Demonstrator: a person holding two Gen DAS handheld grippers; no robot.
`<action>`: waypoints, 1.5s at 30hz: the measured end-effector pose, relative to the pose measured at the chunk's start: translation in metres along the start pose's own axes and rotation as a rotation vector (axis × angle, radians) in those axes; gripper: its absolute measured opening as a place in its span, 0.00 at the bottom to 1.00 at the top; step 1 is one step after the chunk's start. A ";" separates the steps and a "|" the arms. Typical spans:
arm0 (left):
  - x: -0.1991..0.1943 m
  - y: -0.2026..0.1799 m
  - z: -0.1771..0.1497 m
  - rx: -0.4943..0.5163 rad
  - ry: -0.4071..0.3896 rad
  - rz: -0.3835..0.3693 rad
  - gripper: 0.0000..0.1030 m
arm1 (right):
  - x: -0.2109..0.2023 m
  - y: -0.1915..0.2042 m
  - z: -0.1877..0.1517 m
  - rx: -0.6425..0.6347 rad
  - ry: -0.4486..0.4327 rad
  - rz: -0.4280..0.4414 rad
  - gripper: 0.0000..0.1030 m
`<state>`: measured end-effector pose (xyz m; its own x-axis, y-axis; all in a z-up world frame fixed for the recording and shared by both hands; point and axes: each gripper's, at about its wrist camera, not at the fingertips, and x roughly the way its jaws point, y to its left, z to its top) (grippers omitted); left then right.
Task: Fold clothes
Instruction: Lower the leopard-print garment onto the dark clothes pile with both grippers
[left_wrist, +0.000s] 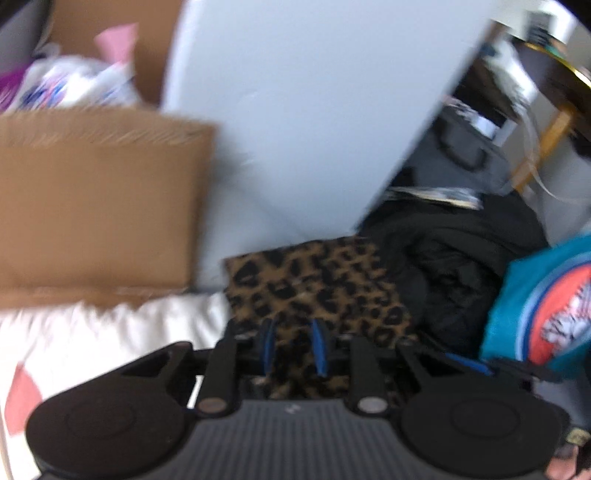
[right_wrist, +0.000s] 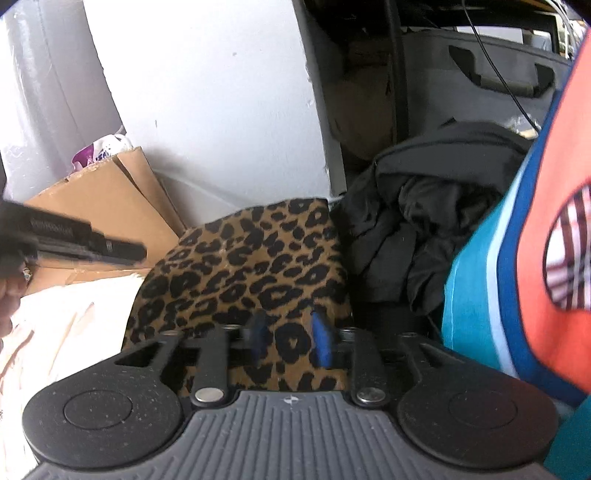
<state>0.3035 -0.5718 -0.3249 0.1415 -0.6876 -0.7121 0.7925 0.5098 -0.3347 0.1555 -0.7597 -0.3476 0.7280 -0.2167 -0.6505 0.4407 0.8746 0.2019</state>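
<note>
Only right view shows left tongs (right_wrist: 136, 254) beside leopard-print cloth (right_wrist: 251, 266).

Cardboard box (right_wrist: 107, 206) crowds the left, black clothes heap (right_wrist: 417, 229) the right; only the leopard-print cloth (right_wrist: 251, 266) lies open between

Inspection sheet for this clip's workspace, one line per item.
Surface: white padded cover, partly visible.
Job's things: leopard-print cloth lying folded; black garments heaped beside it; teal and orange garment at right.
Clutter: cardboard box holding packets.
Grippers: left gripper and right gripper open over the leopard cloth.
Cables: black cord across a grey bin.
Surroundings: white wall.
</note>
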 end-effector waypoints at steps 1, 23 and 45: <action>0.001 -0.005 0.001 0.032 -0.012 -0.024 0.19 | -0.002 0.001 -0.003 -0.002 -0.001 0.007 0.38; 0.024 -0.022 -0.042 0.185 0.019 0.032 0.54 | 0.029 -0.022 0.010 0.045 0.047 0.010 0.39; 0.004 -0.026 -0.096 0.218 0.040 0.092 0.60 | -0.026 -0.003 -0.080 -0.068 0.105 -0.005 0.39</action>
<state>0.2271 -0.5382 -0.3782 0.1992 -0.6198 -0.7590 0.8873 0.4428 -0.1287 0.0929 -0.7221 -0.3902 0.6651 -0.1778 -0.7253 0.4049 0.9019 0.1502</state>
